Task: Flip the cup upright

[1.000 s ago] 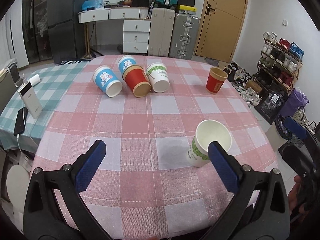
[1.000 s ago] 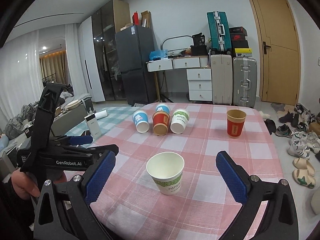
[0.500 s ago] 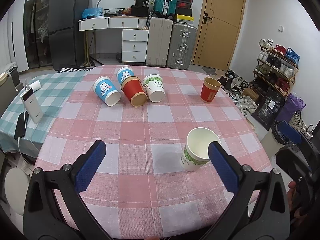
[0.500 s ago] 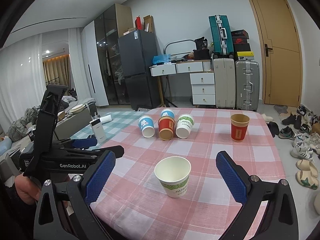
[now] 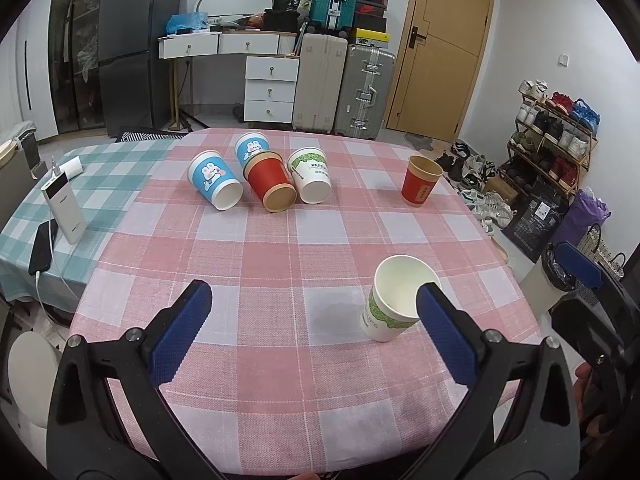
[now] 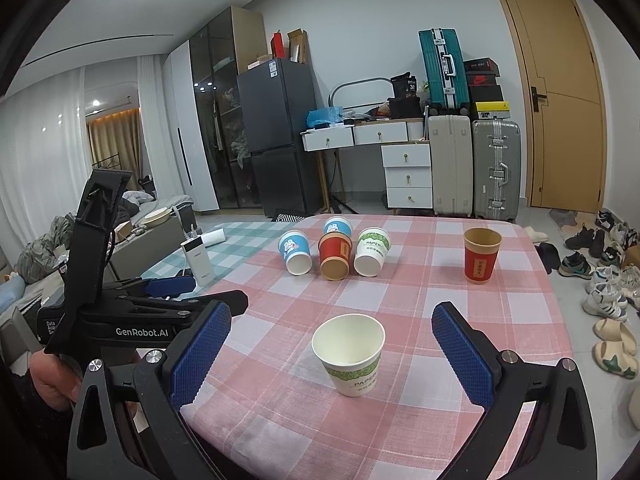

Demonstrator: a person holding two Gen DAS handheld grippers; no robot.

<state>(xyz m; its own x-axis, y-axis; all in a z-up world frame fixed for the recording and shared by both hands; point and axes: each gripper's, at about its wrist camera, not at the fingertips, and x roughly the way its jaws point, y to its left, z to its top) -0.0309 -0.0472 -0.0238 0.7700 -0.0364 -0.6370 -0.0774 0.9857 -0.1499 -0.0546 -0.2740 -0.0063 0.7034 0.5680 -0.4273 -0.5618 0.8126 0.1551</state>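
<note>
Six paper cups sit on the checked surface [image 6: 432, 288]. Two stand upright: the white cup [image 6: 349, 353] nearest the camera and a red cup [image 6: 481, 255] far right of it. Four lie tipped beyond it: two blue [image 6: 295, 251], one red [image 6: 334, 256], one white [image 6: 371, 251]. Left hand-held gripper [image 5: 314, 330] and right hand-held gripper [image 6: 330, 354] both gape wide, holding nothing.

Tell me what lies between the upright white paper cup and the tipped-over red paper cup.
Only bare pink checked tablecloth separates the upright white paper cup from the tipped-over red paper cup; both wrist views show that stretch.
</note>
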